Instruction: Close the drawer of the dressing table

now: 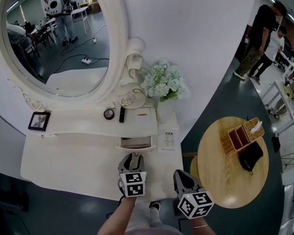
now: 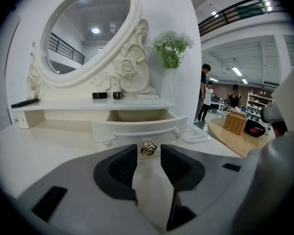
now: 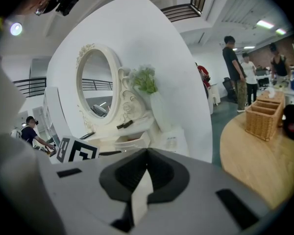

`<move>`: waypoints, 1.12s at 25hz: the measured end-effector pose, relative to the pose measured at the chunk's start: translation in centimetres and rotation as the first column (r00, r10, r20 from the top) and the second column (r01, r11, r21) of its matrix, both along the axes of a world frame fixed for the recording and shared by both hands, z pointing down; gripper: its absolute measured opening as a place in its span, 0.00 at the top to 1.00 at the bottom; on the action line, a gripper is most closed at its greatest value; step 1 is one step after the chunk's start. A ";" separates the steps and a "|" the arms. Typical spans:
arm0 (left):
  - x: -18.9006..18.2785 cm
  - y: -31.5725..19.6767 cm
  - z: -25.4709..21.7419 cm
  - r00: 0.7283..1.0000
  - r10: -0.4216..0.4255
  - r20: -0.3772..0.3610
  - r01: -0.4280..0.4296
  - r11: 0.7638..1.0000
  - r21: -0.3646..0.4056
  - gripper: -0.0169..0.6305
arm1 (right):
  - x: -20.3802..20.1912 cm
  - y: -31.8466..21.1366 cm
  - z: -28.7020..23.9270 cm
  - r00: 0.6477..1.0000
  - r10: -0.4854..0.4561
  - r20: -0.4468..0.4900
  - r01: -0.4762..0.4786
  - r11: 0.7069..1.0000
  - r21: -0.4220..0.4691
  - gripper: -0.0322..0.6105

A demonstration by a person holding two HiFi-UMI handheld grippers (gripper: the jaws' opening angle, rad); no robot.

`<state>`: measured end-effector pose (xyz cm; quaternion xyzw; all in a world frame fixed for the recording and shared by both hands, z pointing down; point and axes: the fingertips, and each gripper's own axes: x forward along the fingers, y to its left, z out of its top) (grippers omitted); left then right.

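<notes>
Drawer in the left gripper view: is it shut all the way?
No, the drawer sticks out from the dressing table, and its open inside shows.

Bright, even light comes from ceiling strips (image 2: 236, 71); shadows are soft. The white wall (image 1: 186, 33) and bench (image 1: 63, 165) look washed out. A lamp glares in the mirror (image 2: 88, 43). Fisheye bending warps every edge, and dark corners ring both gripper views.

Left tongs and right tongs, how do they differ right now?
The left tongs stand apart, while the right tongs are shut tip to tip. The left tongs frame the knob of the open drawer without pressing on it, whereas the right tongs have nothing between them. In the head view the left tongs sit nearer the drawer than the right tongs. Both share the same grey build.
</notes>
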<state>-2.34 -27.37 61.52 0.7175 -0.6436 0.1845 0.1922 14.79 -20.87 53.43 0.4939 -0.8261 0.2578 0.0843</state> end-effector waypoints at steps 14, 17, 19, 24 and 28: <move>-0.2 -0.8 0.2 1.000 0.005 0.012 -0.005 1.000 -0.005 0.80 | -0.4 -1.2 -0.4 1.000 0.021 0.008 -0.021 1.000 0.005 0.95; -0.3 -1.4 0.2 1.000 0.004 0.013 -0.004 1.000 -0.007 0.80 | -0.5 -1.3 -0.3 1.000 0.025 0.009 -0.025 1.000 0.004 0.95; -0.3 -1.7 0.2 1.000 0.003 0.013 -0.003 1.000 -0.011 0.80 | -0.5 -1.3 -0.3 1.000 0.028 0.009 -0.028 1.000 0.002 0.95; -0.4 -2.4 0.2 1.000 0.000 0.017 0.000 1.000 -0.014 0.80 | -0.3 -1.7 -0.3 0.999 0.036 0.011 -0.036 0.999 0.002 0.95; -0.5 -2.9 0.2 1.000 0.002 0.018 -0.002 1.000 -0.016 0.80 | -0.2 -2.0 -0.4 0.999 0.038 0.012 -0.038 0.999 0.004 0.95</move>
